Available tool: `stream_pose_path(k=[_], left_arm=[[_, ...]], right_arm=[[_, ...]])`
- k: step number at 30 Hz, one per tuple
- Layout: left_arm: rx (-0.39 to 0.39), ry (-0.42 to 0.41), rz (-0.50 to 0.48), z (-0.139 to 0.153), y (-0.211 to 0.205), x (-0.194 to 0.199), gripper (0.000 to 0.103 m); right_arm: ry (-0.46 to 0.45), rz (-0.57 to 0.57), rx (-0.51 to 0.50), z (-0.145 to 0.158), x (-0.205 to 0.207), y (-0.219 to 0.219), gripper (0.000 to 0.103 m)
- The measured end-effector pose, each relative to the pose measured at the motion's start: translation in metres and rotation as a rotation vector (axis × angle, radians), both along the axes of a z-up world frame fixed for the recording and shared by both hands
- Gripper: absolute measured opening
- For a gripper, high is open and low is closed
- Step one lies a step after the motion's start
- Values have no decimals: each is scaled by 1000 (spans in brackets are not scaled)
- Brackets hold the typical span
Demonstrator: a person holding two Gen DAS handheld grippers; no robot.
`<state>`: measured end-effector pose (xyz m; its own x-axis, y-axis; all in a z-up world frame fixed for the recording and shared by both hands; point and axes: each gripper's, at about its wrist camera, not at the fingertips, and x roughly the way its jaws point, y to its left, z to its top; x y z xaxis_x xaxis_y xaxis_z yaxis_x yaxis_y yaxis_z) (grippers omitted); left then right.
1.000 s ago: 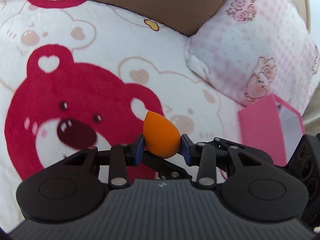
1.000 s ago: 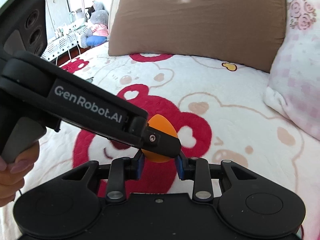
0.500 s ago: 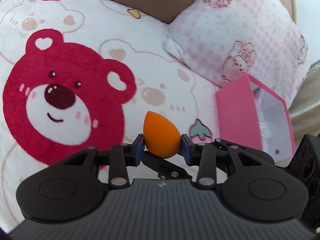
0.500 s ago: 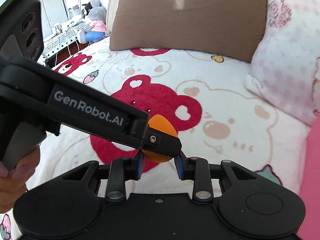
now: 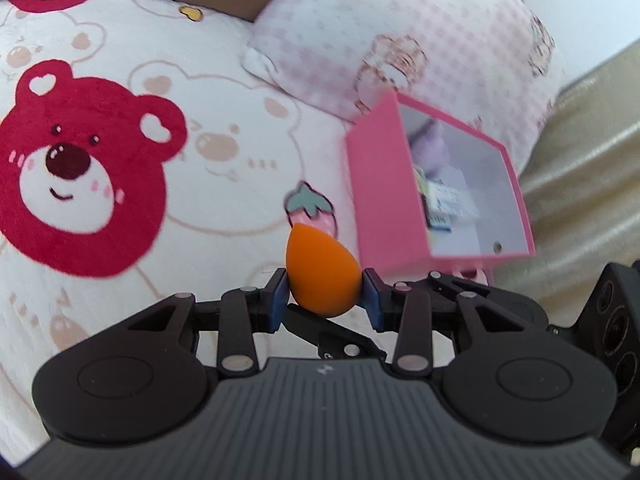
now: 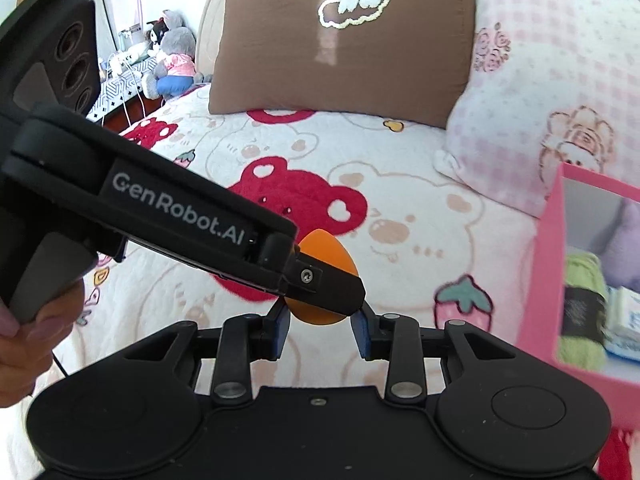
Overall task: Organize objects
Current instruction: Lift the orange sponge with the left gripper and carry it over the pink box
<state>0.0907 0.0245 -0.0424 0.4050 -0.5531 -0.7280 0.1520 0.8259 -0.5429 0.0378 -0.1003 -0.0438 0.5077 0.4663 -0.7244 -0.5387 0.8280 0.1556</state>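
Fingers of the left gripper (image 5: pixel 325 294) clamped on the orange sponge (image 5: pixel 320 274), blue pads (image 5: pixel 280 296) pressing both flanks, pointed tip forward and up. Right gripper (image 6: pixel 322 320) sits just behind and below the same sponge (image 6: pixel 326 254); its jaws are opening, a sliver of gap shows beside each pad (image 6: pixel 363 330), so it looks to be letting go. Likely a handover, or a two-handed steadying grip being given up to the left gripper alone.

Pink box (image 5: pixel 400 184) ahead and right of the left fingers, near but not touching, open side up. Already holds a green yarn ball (image 6: pixel 580 280), something purple, a small packet. Judged destination for the sponge.

Bear-print bedspread (image 5: pixel 224 80) below the fingers; sponge is clear of it. Pillows beyond.
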Motion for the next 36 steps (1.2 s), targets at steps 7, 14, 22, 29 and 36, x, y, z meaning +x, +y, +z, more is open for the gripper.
stream_pose_path(k=[7,14,22,29,36], left_arm=[[-25,60,-34,11,-17,-31,37],[-22,35,-65,41,-30,-52,38],[-6,11,-103,58,-46,-64,38],[2,2,-122,61,-54,-74,38],[11,-19,-169,72,-73,-70,38]], right_arm=[[105,-13,22,20,-26,-28,39],[37,1,-7,48,-51,-37,40],[42,1,-26,66,-62,-48,40],[37,-7,-37,69,-71,-54,40],[11,-50,-52,79,-74,-69,41]])
